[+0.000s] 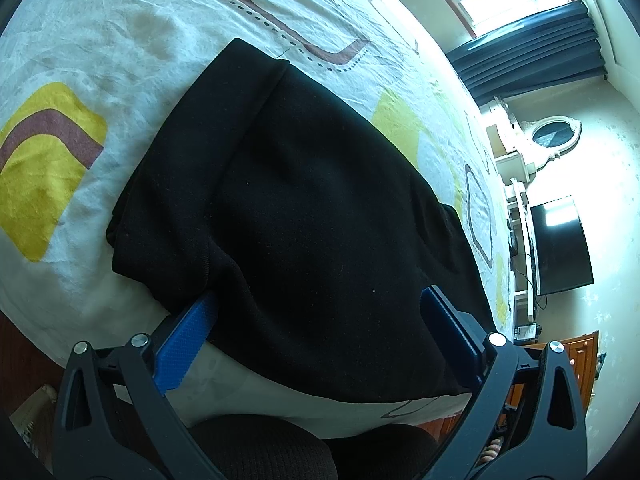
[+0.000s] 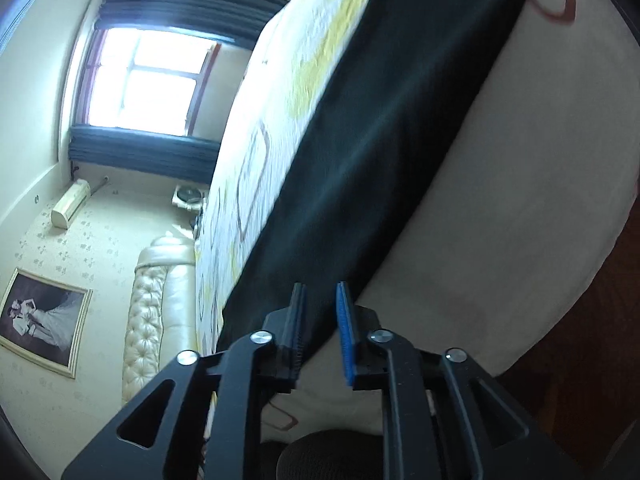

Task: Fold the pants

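The black pants (image 1: 304, 208) lie folded in a thick stack on the white patterned bed cover (image 1: 120, 52). My left gripper (image 1: 318, 300) is open wide, its blue fingers (image 1: 188, 340) straddling the near edge of the stack. In the right wrist view the pants (image 2: 384, 152) stretch away as a long dark band. My right gripper (image 2: 320, 296) has its jaws narrowly apart over the near end of the pants; no cloth shows pinched between them.
The bed's edge (image 1: 320, 412) is close below the left gripper. A window with dark curtains (image 2: 152, 80), a padded headboard (image 2: 148, 312) and a framed photo (image 2: 44, 320) show on the right view. A dark television (image 1: 560, 248) stands by the wall.
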A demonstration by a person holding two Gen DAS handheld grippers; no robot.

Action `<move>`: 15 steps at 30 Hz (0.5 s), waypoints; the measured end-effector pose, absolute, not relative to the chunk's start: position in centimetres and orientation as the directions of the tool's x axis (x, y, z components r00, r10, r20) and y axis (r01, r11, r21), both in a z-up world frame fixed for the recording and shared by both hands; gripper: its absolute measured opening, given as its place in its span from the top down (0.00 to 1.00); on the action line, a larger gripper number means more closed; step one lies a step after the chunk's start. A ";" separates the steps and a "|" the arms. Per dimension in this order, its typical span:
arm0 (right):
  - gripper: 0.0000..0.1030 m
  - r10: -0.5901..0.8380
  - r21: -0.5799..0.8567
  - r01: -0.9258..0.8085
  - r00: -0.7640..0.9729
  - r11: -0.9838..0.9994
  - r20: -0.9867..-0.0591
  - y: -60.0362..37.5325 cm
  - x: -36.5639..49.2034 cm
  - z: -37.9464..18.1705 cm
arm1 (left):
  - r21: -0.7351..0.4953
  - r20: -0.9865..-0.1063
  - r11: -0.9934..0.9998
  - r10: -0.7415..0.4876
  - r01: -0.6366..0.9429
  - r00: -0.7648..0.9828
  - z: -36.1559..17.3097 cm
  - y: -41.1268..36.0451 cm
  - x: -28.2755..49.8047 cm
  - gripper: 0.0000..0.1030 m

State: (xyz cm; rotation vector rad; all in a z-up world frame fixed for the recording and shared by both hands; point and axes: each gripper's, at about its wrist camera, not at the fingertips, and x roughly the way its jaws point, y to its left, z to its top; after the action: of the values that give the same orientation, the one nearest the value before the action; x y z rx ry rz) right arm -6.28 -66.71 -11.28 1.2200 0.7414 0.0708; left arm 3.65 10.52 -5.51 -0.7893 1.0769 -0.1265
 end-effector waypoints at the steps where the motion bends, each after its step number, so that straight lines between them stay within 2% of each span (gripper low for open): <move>1: 0.65 0.367 0.866 0.340 0.803 0.368 -0.471 -69.1 -6.9 -10.4 | -0.628 -0.741 0.729 -0.454 -0.271 0.495 -5.5 10.4 3.7 0.03; 3: 0.46 0.259 0.866 0.352 0.853 0.355 -0.453 -73.9 -7.6 -9.0 | -0.621 -0.745 0.736 -0.449 -0.268 0.494 -5.4 10.2 3.6 0.03; 4: 0.43 0.238 0.864 0.353 0.861 0.360 -0.450 -76.2 -7.4 -8.5 | -0.617 -0.747 0.741 -0.446 -0.266 0.493 -5.4 10.1 3.6 0.03; 6: 0.43 0.188 0.819 0.388 0.847 0.423 -0.498 -80.1 -6.1 -7.8 | -0.602 -0.755 0.756 -0.436 -0.257 0.489 -5.3 9.7 3.7 0.03; 9: 0.43 0.159 0.696 0.461 0.761 0.550 -0.629 -83.6 -2.9 -8.1 | -0.568 -0.773 0.788 -0.413 -0.237 0.482 -5.2 9.1 3.8 0.03; 12: 0.43 0.192 0.616 0.493 0.664 0.614 -0.723 -84.2 0.0 -10.2 | -0.523 -0.793 0.826 -0.382 -0.211 0.474 -5.0 8.3 3.8 0.03; 13: 0.42 0.206 0.615 0.496 0.651 0.613 -0.730 -83.8 0.6 -11.1 | -0.508 -0.800 0.838 -0.372 -0.201 0.472 -5.0 8.0 3.9 0.03; 15: 0.30 0.234 0.658 0.474 0.678 0.585 -0.697 -83.9 0.9 -11.9 | -0.478 -0.810 0.859 -0.353 -0.180 0.468 -5.1 7.7 3.9 0.03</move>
State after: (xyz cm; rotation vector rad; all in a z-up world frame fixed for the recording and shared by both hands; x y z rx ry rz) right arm 0.92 -83.88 -11.88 0.9638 0.8462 -0.1617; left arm 3.85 7.73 -5.05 -0.5537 1.0941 -0.1131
